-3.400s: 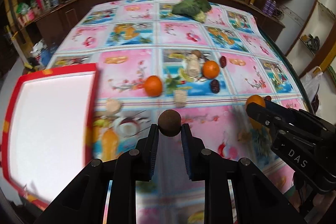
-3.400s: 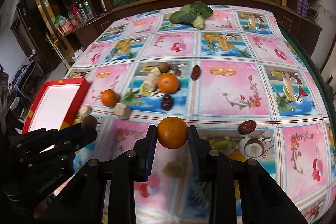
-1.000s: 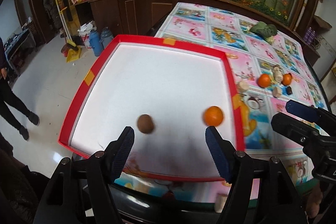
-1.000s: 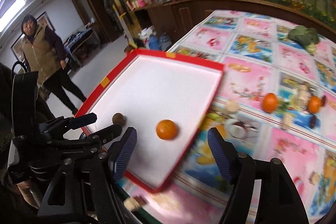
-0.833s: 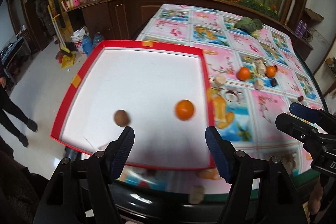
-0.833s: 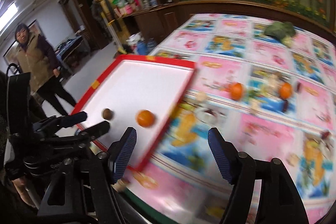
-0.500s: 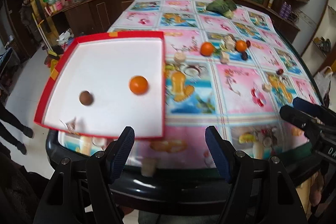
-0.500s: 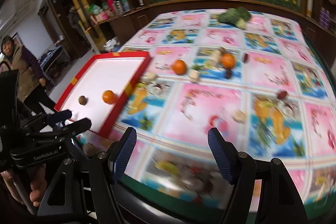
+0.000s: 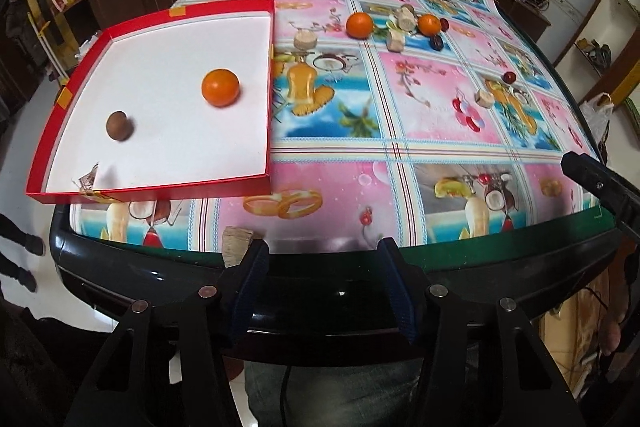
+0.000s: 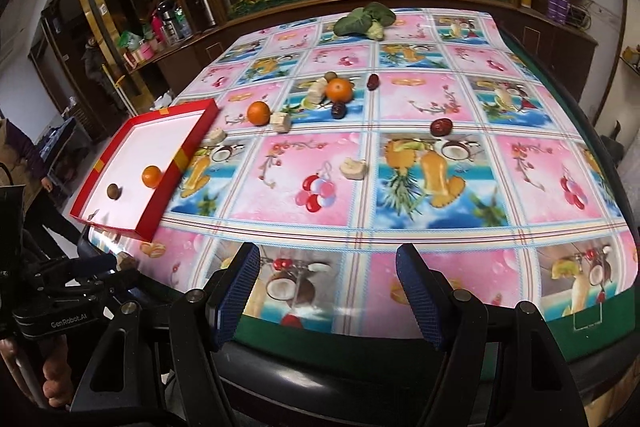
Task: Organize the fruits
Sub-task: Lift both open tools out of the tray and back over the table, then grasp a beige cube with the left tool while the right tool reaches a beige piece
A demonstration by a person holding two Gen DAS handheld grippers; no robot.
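Note:
A red tray (image 9: 160,191) with a white floor sits at the table's near left corner. In it lie an orange (image 9: 220,87) and a small brown round fruit (image 9: 118,125). Two more oranges (image 9: 359,25) (image 9: 429,24) rest mid-table among dark dates (image 9: 437,43) and beige chunks (image 9: 395,40). My left gripper (image 9: 324,275) hovers over the table's near edge; its jaws are closing on nothing. My right gripper (image 10: 328,279) stands open and empty above the front edge, with the tray (image 10: 188,147) far to its left and a date (image 10: 441,126) and a beige chunk (image 10: 353,169) ahead.
A green leafy vegetable (image 10: 364,19) lies at the far end of the table. One beige chunk (image 9: 236,247) sits at the near edge by my left finger. Cabinets and shelves ring the table. A person stands on the floor to the left.
Both grippers let go of the brown fruit and the orange, which now lie in the tray. Both views swung right and back to the table's near edge. The left jaws have narrowed.

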